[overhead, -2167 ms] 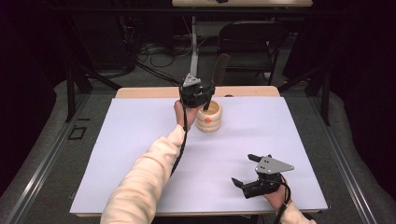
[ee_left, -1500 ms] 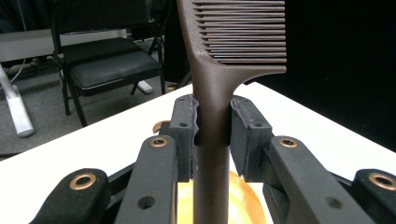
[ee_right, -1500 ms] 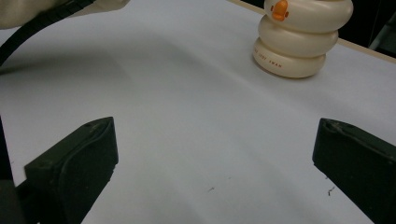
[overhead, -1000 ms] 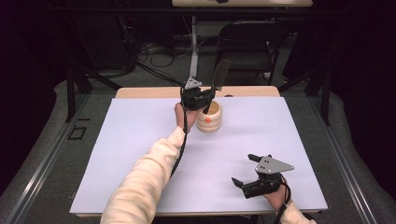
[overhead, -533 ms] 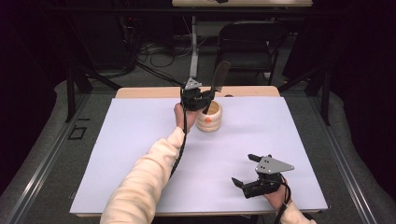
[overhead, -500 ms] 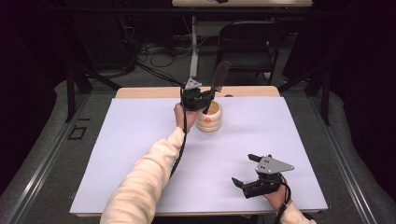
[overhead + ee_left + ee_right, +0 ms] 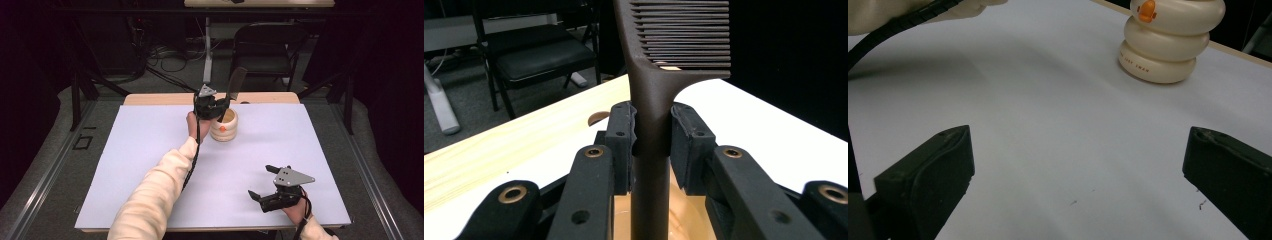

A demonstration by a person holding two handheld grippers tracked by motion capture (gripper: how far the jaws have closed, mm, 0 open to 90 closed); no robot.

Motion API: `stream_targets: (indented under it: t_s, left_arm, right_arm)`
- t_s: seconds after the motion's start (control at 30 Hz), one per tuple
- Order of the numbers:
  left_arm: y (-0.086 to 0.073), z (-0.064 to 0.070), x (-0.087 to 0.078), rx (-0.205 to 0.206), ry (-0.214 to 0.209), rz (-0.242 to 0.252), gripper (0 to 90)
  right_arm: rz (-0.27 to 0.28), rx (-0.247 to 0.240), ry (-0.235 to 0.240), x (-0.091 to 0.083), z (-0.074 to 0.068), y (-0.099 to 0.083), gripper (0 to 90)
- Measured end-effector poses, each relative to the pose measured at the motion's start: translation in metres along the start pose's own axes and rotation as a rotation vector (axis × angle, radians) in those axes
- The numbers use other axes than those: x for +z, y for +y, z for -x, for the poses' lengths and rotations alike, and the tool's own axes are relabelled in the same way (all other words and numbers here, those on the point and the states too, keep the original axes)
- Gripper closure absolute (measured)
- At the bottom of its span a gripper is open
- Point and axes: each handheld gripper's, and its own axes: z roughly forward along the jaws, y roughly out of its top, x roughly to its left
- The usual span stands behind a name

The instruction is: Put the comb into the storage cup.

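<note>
Brown comb (image 7: 651,100) clenched upright in my left claw (image 7: 212,106), frame centre, above the cup (image 7: 223,125) (for clean lifting); right claw (image 7: 270,192) gapes.

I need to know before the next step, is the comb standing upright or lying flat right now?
Upright. The left tongs clamp the comb by its handle, teeth end up, above the cream cup.

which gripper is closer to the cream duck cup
Left. The left gripper is right above the cream duck cup, shut on a dark comb. The right gripper sits open, well apart from it, near the table's near right corner.
</note>
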Motion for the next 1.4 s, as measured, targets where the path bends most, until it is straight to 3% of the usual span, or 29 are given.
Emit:
stream_targets:
  t_s: [1.4]
  left_arm:
    - [-0.0083, -0.0032, 0.0078, 0.002, -0.001, -0.076, 72.2]
  right_arm:
    - [-0.001, 0.002, -0.002, 0.0002, 0.0001, -0.0001, 0.0]
